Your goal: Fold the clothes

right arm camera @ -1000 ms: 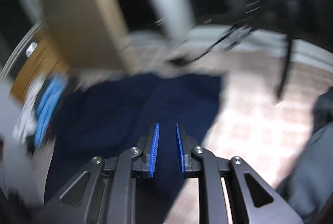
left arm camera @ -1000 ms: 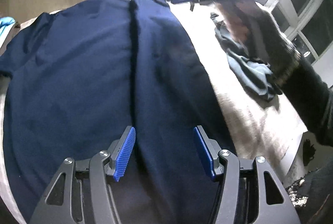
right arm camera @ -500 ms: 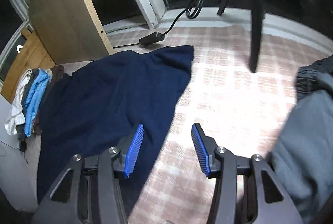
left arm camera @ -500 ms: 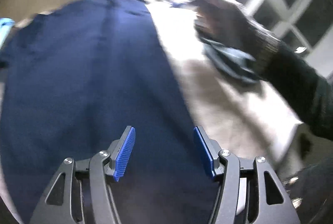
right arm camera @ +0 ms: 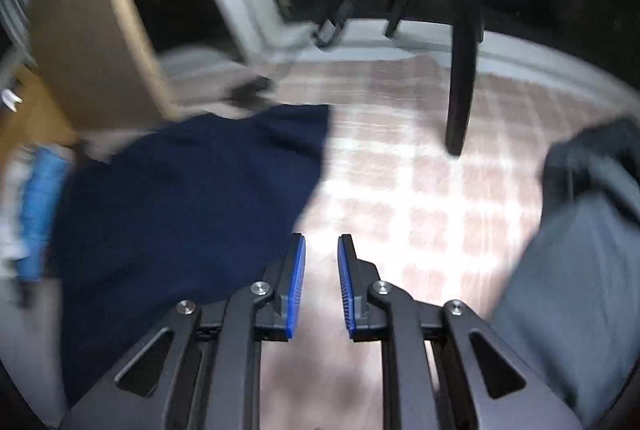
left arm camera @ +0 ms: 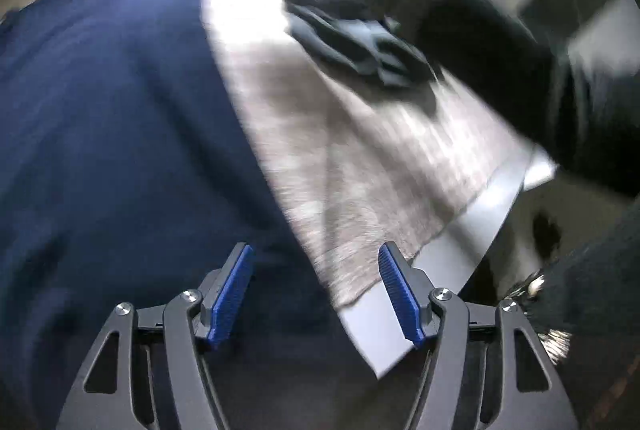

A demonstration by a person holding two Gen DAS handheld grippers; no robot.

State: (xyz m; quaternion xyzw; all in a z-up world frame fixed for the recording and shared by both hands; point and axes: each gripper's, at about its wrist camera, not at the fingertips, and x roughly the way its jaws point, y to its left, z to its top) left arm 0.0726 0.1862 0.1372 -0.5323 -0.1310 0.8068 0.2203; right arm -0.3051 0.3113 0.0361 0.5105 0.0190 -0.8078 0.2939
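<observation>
Two grippers empty: left gripper [left arm camera: 316, 290] spread wide over navy garment [left arm camera: 120, 118] flat on checked cloth [right arm camera: 420, 198]; right gripper [right arm camera: 321, 282] narrowed, beside its edge. Mid-fold seemingly; next, pinching an edge.

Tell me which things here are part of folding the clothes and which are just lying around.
Part of the job:
navy shirt, spread flat
grey garment, waiting at the right
left gripper, open
right gripper, narrowly open, holding nothing

Just lying about:
stack of clothes at the far left
black stand leg
checked cloth underneath
</observation>
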